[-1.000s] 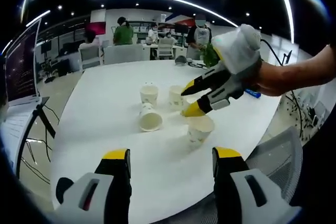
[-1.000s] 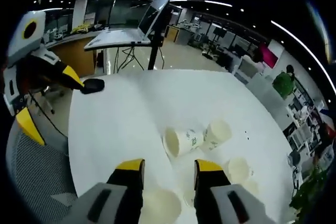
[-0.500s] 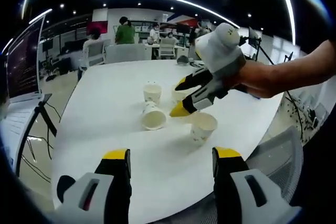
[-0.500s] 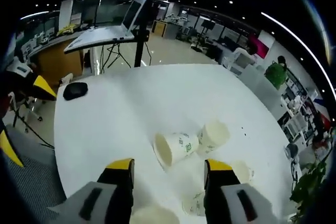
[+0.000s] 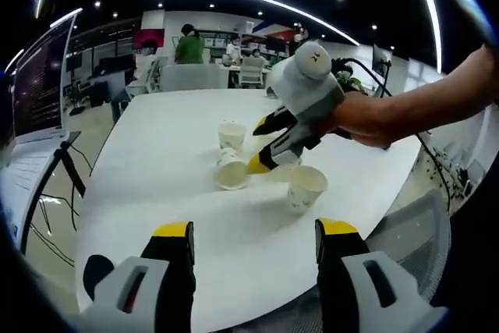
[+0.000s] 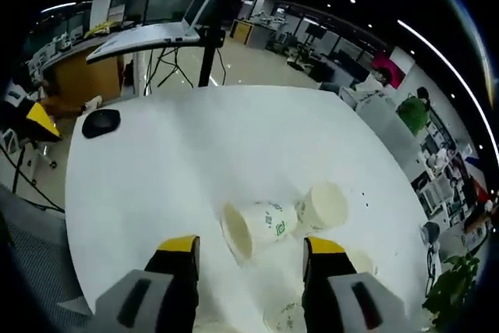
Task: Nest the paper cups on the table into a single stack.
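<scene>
Several white paper cups stand apart on the white table [image 5: 148, 169]. One cup lies on its side [image 5: 231, 171], an upright cup [image 5: 231, 135] stands just behind it, and a third cup [image 5: 306, 187] stands nearer to me on the right. My right gripper [image 5: 260, 144] is open and hovers just right of the lying cup, hiding part of a further cup. In the right gripper view the lying cup [image 6: 253, 228] sits just ahead of the open right gripper [image 6: 251, 246], with the upright cup [image 6: 321, 207] beside it. My left gripper [image 5: 255, 232] is open and holds nothing, near the table's front edge.
A black mouse [image 6: 101, 122] lies near the table edge. A laptop [image 6: 156, 25] sits on a stand beyond it. Chairs and people are at desks [image 5: 187, 76] behind the table. A person's hand and forearm [image 5: 405, 111] reach in from the right.
My right gripper has moved left and closer to the lying cup, still open. The cups have stayed where they were. My left gripper has hardly moved.
</scene>
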### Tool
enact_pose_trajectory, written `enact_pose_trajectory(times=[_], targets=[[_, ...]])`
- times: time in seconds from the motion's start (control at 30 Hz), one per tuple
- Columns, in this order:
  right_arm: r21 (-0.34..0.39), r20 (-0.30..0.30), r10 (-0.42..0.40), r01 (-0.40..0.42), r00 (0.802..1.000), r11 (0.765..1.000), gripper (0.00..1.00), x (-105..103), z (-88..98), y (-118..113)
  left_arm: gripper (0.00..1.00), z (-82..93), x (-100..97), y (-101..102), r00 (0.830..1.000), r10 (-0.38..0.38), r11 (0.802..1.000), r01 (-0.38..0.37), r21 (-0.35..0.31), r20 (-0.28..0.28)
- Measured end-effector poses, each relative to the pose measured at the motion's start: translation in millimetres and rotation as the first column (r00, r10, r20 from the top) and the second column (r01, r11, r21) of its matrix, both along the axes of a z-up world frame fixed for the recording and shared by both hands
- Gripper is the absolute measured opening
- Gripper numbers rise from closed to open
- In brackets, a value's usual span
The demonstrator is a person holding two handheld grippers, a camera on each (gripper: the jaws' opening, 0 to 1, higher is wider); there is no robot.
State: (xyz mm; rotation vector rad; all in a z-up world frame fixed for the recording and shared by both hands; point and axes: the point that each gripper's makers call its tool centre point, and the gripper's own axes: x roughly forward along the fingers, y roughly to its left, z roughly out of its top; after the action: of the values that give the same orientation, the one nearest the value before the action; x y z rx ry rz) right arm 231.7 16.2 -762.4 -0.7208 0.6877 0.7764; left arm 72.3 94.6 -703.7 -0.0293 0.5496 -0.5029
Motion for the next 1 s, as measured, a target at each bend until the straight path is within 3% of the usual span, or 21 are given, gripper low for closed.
enact_pose_trajectory(times=[0.43,0.77,1.0], targets=[[-0.031,-0.003,0.0,0.0,1.0,1.0,0.52,8.2,-12.1,-0.1,0.62,-5.7,12.2,20.6,1.0,0.013,1.0,-0.013,0.008,0.01],[-0.028,-0.019,-0.069,0.068,0.997,0.997,0.49,23.4,-28.5,-2.4,0.62,-10.9,16.5,26.6,1.0,0.028,1.0,-0.027,-0.009,0.007],[-0.018,-0.008,-0.089,0.089,0.996,0.996,0.46,33.3,-29.4,4.9,0.62,-18.7,17.8,34.3,0.999,0.04,0.999,-0.04,-0.017,-0.008]])
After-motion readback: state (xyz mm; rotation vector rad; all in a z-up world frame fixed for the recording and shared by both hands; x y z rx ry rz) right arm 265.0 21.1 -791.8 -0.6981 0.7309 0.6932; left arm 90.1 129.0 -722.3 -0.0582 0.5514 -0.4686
